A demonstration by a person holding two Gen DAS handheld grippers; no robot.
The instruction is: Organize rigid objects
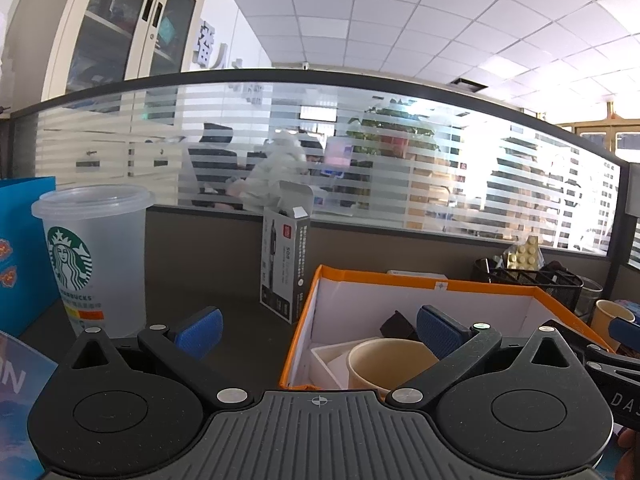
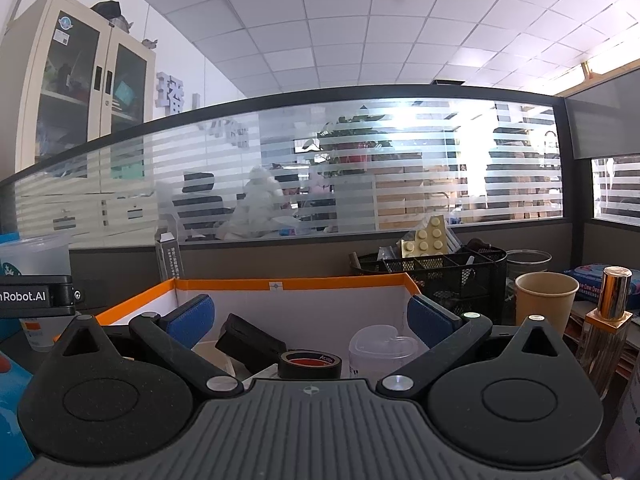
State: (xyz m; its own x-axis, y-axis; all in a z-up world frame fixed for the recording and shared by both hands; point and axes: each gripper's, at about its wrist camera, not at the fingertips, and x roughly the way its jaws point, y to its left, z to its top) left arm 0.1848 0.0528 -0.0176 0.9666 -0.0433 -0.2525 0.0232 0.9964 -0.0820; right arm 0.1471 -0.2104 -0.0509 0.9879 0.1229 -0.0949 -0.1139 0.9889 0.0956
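Note:
An orange-rimmed white box (image 1: pixel 404 278) (image 2: pixel 288 282) sits on the desk. In the left wrist view it holds a tan paper cup (image 1: pixel 384 364), a white tray (image 1: pixel 326 362) and a dark block (image 1: pixel 396 326). In the right wrist view it holds a black case (image 2: pixel 250 342), a black tape roll (image 2: pixel 310 362) and a clear heart-shaped container (image 2: pixel 380 350). My left gripper (image 1: pixel 318 330) is open and empty over the box's left edge. My right gripper (image 2: pixel 308 320) is open and empty above the box.
A frosted Starbucks cup (image 1: pixel 94 260) and blue bag (image 1: pixel 24 256) stand left. A black-and-white carton (image 1: pixel 284 268) stands behind. A black mesh organizer (image 2: pixel 436 270), tan paper cup (image 2: pixel 546 300) and gold-capped perfume bottle (image 2: pixel 608 320) stand right. A glass partition (image 2: pixel 320 176) closes the back.

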